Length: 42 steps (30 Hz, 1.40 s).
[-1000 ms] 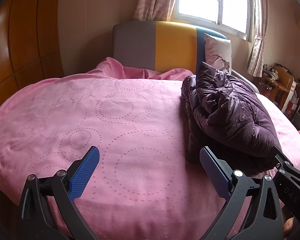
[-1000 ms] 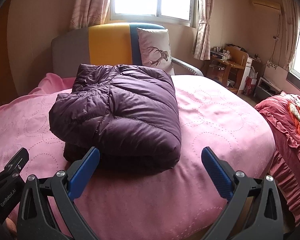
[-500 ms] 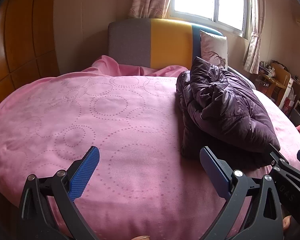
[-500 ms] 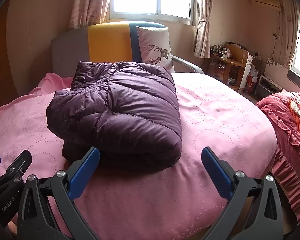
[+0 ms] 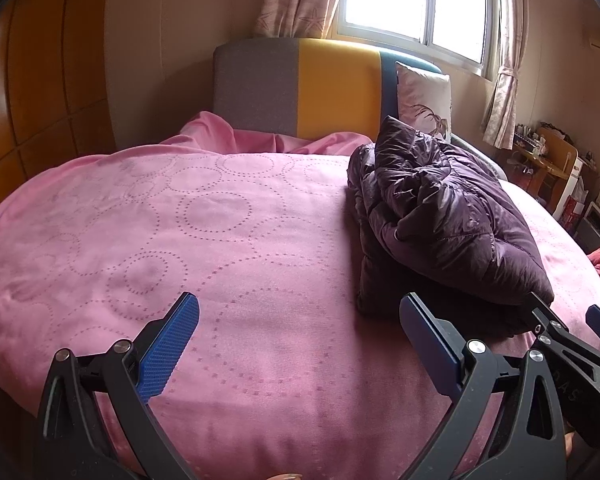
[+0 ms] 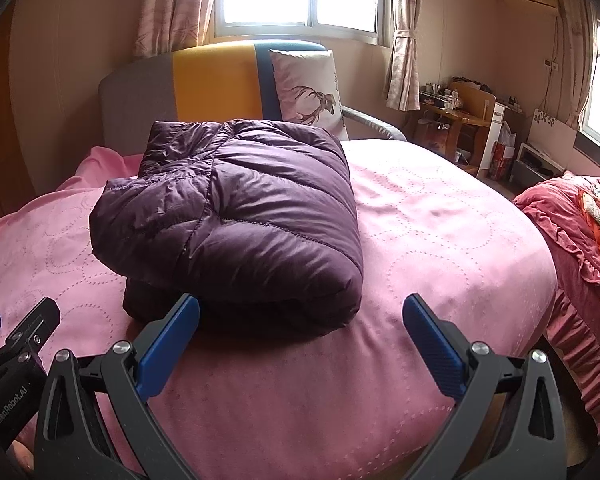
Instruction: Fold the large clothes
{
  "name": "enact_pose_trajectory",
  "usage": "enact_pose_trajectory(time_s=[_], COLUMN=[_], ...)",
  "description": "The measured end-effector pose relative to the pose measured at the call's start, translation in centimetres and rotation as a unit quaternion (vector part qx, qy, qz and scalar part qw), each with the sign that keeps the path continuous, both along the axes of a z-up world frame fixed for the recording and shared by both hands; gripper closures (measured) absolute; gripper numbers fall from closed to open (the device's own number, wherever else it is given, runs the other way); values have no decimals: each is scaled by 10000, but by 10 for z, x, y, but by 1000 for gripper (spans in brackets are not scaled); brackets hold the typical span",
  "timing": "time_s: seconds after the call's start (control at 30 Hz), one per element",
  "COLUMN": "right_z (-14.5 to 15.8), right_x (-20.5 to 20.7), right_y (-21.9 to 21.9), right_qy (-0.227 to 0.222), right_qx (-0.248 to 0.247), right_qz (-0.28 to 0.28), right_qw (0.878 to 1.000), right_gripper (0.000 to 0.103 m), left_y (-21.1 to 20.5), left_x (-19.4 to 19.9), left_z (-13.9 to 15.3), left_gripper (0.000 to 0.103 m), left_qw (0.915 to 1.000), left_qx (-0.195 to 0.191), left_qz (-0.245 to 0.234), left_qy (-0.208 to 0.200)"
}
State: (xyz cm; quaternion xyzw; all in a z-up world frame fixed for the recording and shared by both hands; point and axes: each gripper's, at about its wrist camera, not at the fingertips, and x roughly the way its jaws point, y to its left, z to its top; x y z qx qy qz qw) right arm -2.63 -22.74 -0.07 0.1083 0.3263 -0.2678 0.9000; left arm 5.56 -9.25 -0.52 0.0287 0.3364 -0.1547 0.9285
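A dark purple puffer jacket lies folded in a thick bundle on the pink bedspread. In the left wrist view the jacket is at the right, ahead of the right finger. My left gripper is open and empty above the bedspread, left of the jacket. My right gripper is open and empty just in front of the jacket's near edge. Each gripper's tip shows at the edge of the other's view.
A grey, yellow and blue headboard and a deer-print pillow stand behind the jacket. A red ruffled quilt lies at the right. A wooden desk stands by the far wall. Wooden panels line the left.
Both grippers have drawn back slightly from the jacket and stay open. The jacket has not visibly moved on the bed.
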Motion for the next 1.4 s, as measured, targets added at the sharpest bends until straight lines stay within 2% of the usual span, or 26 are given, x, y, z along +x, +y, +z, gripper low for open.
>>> enact_pose_trajectory(time_s=[1.4], right_z=[1], right_x=[-1], right_y=[8], right_qy=[-22], right_qx=[-10], right_qz=[3], right_qw=[10000], right_gripper=[2], left_y=[7], left_x=[-3], left_z=[8], left_gripper=[4], left_qw=[10000], left_qx=[-28], left_qz=[30], left_qy=[-87])
